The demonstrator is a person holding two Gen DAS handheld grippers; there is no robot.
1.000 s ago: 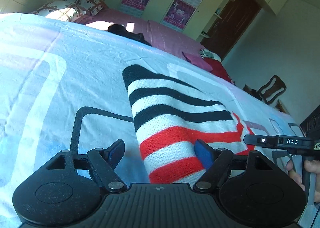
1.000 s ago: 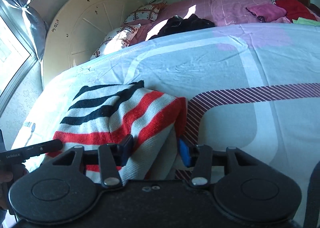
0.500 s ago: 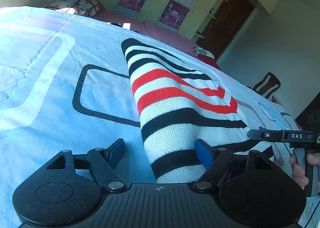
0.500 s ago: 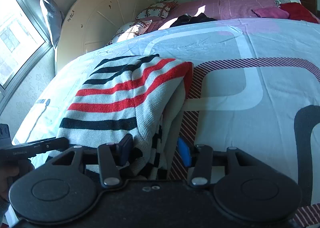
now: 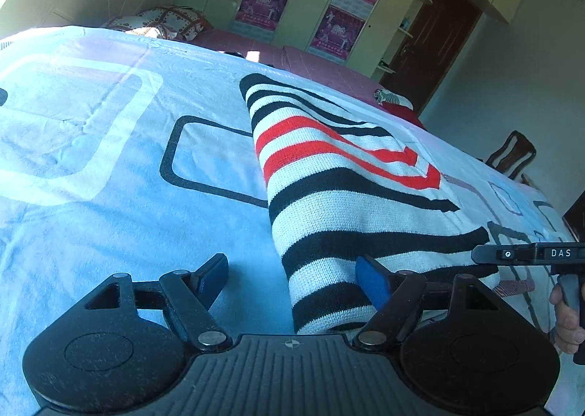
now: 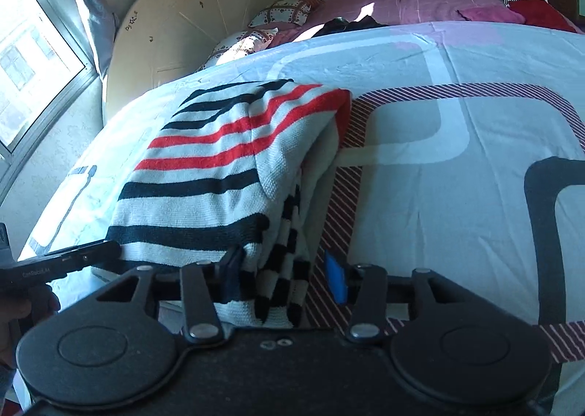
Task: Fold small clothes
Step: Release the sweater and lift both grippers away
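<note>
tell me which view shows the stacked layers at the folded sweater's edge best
The right wrist view. There the striped sweater turns its open side to the camera, with the layers stacked one over another between the right gripper's open fingers. The left wrist view shows only the smooth top face and one rounded fold edge beside the left gripper.

We now see the striped sweater (image 5: 347, 196) folded over itself, black stripes nearest both grippers where red ones lay before.
</note>
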